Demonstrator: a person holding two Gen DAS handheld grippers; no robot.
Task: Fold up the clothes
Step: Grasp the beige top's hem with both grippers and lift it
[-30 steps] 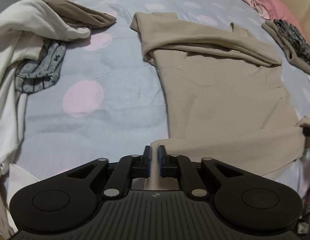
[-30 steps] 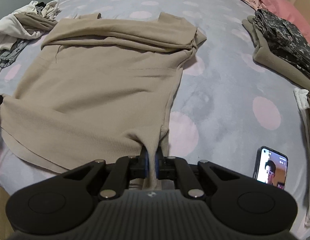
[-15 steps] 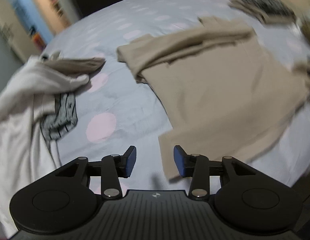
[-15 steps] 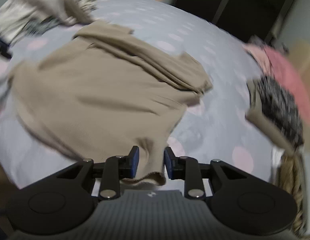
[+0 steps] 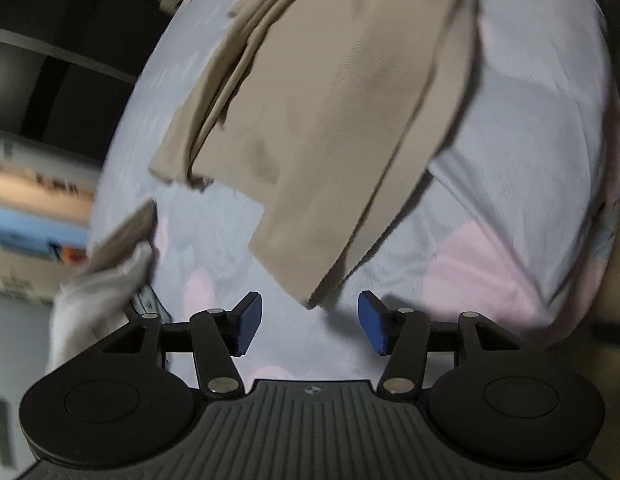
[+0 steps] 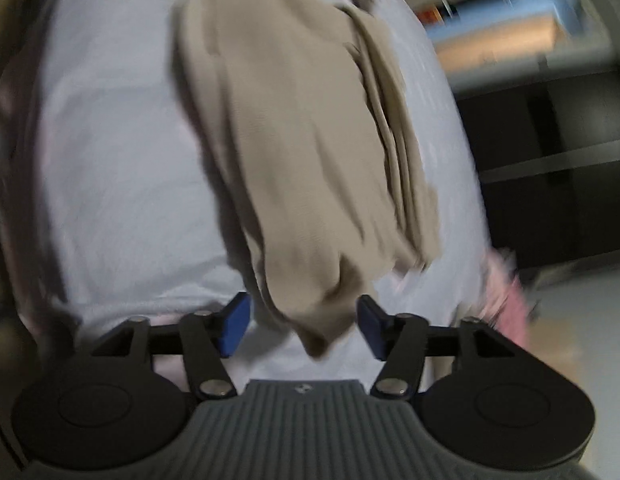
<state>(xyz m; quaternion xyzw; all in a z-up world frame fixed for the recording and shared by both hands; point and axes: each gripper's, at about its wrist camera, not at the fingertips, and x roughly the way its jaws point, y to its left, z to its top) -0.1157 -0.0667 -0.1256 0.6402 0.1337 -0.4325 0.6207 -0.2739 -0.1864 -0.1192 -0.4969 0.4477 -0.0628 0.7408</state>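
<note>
in the left wrist view, a pale, whitish heap of clothes [image 5: 106,280] lies at the left edge of the bed, blurred, with a strip of tan cloth on its far side. right of it the left gripper [image 5: 310,322] stands released, its blue pads [image 5: 248,322] spread wide with nothing between them, only the grey bedspread [image 5: 510,184] with its pink dots below. the beige sweater [image 5: 322,120] lies on that bedspread just beyond the fingertips, stretching away to the far side, its near corner pointing toward the gap between the pads but not touching either; a bunched fold runs along its left side. in the right wrist view the right gripper [image 6: 304,326] is likewise released, blue pads [image 6: 234,324] well apart. the same sweater [image 6: 302,132] runs from far to near, folds stacked along its right edge, and its near end droops into the space between the pads, apparently free of both, though blur makes contact hard to judge. further right, something pink [image 6: 506,300] sits at the bed's edge, with dark furniture beyond.
</note>
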